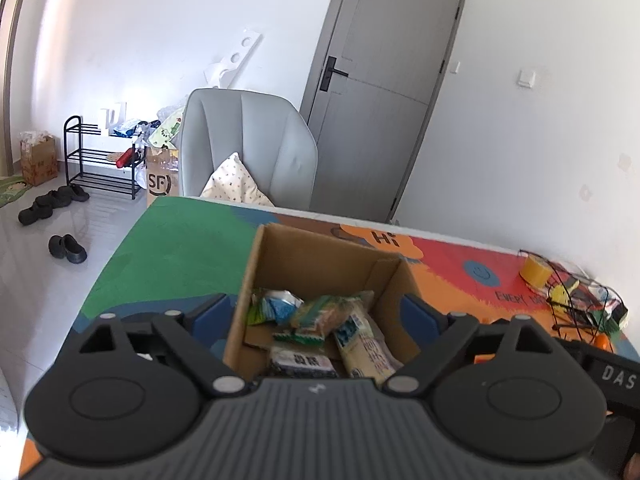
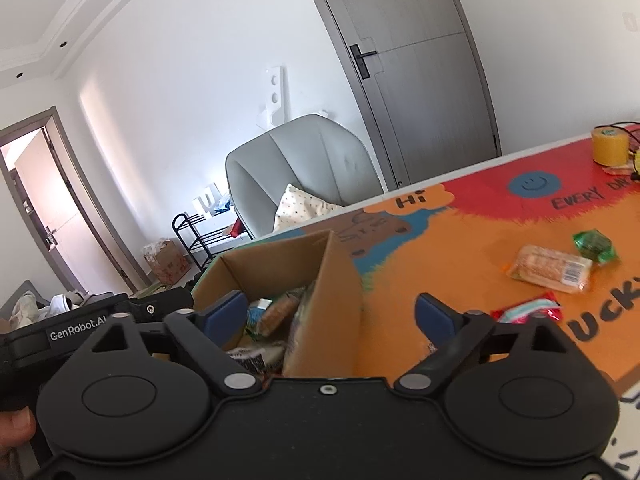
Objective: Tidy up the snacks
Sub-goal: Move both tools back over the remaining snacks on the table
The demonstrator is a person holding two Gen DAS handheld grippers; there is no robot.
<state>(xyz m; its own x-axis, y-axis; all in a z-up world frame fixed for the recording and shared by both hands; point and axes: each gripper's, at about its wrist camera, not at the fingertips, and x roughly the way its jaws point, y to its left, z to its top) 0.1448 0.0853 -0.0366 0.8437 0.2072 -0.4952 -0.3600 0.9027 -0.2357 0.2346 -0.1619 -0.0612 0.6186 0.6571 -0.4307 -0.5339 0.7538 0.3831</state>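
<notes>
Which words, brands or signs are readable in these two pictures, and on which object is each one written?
"SF": brown carton on the floor.
"Hi": orange patch of the table mat.
"EVERY DA", cut off: same mat.
"UCK", cut off: mat edge.
"GenRobot.AI": left gripper body.
"DAS", cut off: right gripper body.
Snack wrappers in the cardboard box: print too blurred to read.

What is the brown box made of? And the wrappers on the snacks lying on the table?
The box looks like plain matte cardboard: brown, with raw folded edges. The green snack and red snack seem wrapped in shiny plastic or foil, since they crinkle and glint. The tan snack shows through clear, glossy film, probably plastic.
</notes>
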